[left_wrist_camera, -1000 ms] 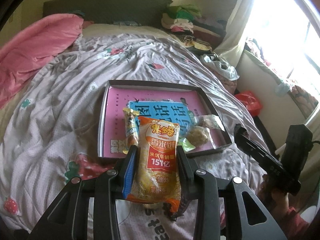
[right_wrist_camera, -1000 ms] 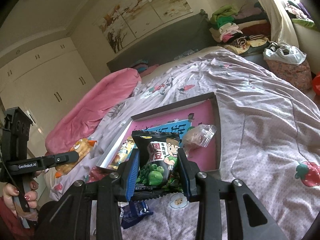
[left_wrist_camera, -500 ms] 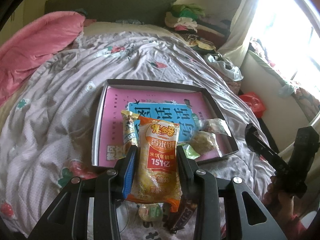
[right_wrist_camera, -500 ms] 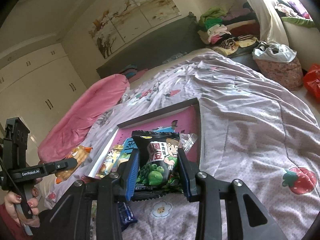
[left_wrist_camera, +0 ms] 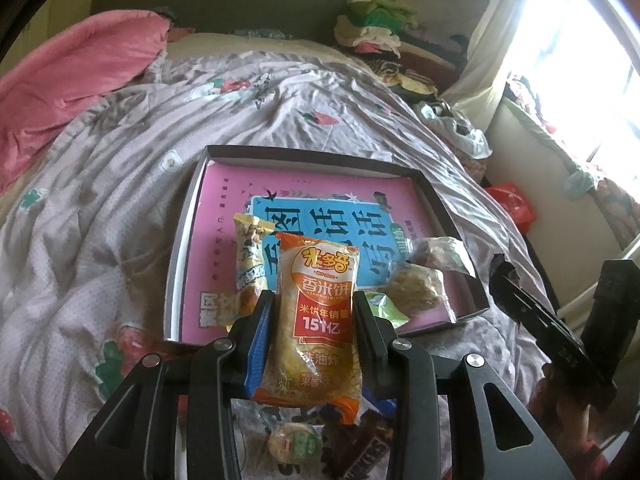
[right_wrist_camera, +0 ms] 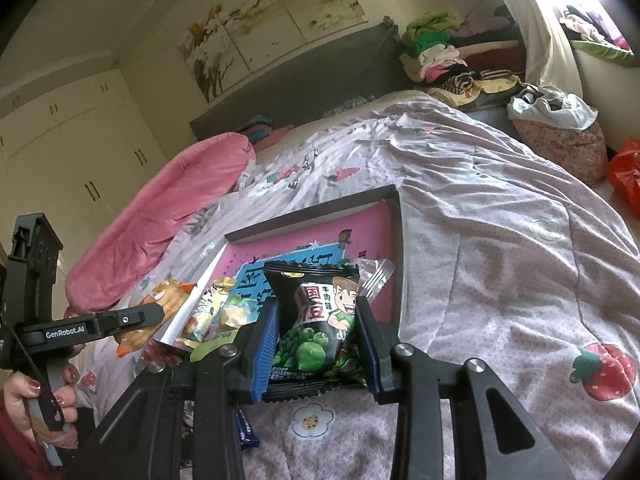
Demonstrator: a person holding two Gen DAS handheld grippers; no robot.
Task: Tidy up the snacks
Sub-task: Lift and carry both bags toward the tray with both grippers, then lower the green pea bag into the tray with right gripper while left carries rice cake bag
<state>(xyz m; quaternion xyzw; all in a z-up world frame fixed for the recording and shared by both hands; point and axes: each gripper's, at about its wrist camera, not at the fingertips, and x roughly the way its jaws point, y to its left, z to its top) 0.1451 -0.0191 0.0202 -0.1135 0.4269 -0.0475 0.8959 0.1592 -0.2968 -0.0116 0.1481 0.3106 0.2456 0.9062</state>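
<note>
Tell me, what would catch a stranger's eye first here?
Two black grippers, each clamping a snack: the left gripper holds an orange rice-cracker pack, the right gripper a black pea packet. Beyond them, a pink tray with a few snacks lies on the strawberry-print bedspread.

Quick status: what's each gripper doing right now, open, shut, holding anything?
Left gripper: jaws shut on the orange rice cracker packet.
Right gripper: jaws shut on the black green-pea packet.

Black two-finger grippers (left_wrist_camera: 314,332) with blue pads (right_wrist_camera: 267,350), silver screws, white "GenRobot.AI" lettering; red-painted fingernails (right_wrist_camera: 34,385)
</note>
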